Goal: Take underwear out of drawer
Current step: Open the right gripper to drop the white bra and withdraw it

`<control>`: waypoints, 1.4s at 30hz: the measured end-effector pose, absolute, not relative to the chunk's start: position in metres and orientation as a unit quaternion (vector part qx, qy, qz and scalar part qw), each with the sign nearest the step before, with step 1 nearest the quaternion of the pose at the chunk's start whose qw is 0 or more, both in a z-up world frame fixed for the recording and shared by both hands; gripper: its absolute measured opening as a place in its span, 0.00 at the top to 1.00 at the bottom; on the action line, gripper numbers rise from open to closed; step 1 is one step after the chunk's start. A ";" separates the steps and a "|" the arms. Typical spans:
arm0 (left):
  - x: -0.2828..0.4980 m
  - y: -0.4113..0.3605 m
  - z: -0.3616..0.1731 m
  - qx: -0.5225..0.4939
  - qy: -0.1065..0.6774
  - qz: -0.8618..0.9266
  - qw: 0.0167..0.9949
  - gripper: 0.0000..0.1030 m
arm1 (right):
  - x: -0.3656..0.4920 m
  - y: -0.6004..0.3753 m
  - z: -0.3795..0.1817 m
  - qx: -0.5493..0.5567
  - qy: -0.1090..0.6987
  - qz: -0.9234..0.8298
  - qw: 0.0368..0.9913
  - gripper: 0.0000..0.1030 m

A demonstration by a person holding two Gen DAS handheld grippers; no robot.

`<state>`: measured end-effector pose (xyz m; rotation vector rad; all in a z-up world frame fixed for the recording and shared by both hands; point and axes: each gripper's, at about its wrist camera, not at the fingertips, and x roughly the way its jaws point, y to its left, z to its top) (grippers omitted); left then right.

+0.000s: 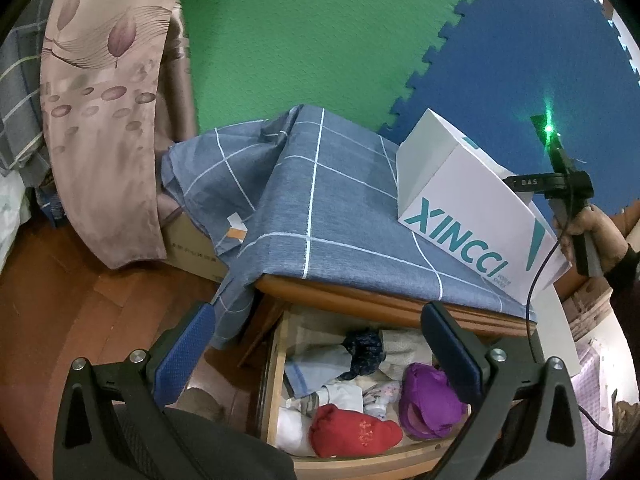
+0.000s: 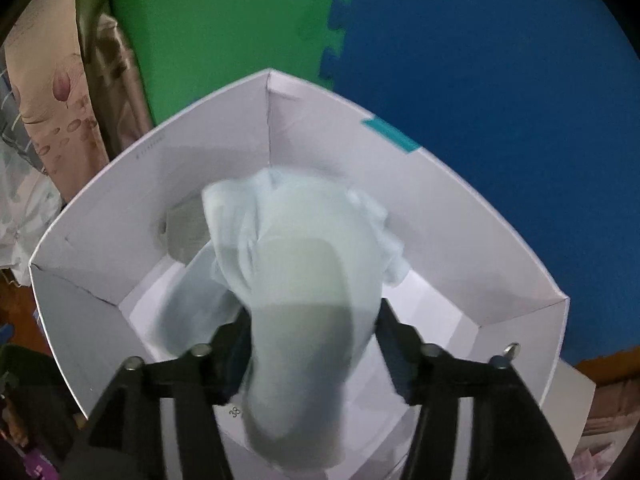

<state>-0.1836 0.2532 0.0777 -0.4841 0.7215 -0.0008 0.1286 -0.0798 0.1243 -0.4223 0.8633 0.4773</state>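
Here right gripper (image 2: 312, 344) angled down into box (image 2: 460, 208), jaws parted around underwear (image 2: 296, 248); left gripper (image 1: 316, 360) jaws open.

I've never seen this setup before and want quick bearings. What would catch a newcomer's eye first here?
In the right wrist view, a pale blue garment fills the middle, blurred, between the right gripper's parted fingers over an open white box. In the left wrist view, that box stands on a blue checked cloth above an open drawer of clothes, where a red piece and a purple piece stand out, against green and blue mats.
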 end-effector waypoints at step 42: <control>-0.120 0.050 -0.017 -0.156 0.583 -0.160 0.781 0.02 | -0.144 -0.369 0.039 0.105 0.126 0.041 0.986 0.19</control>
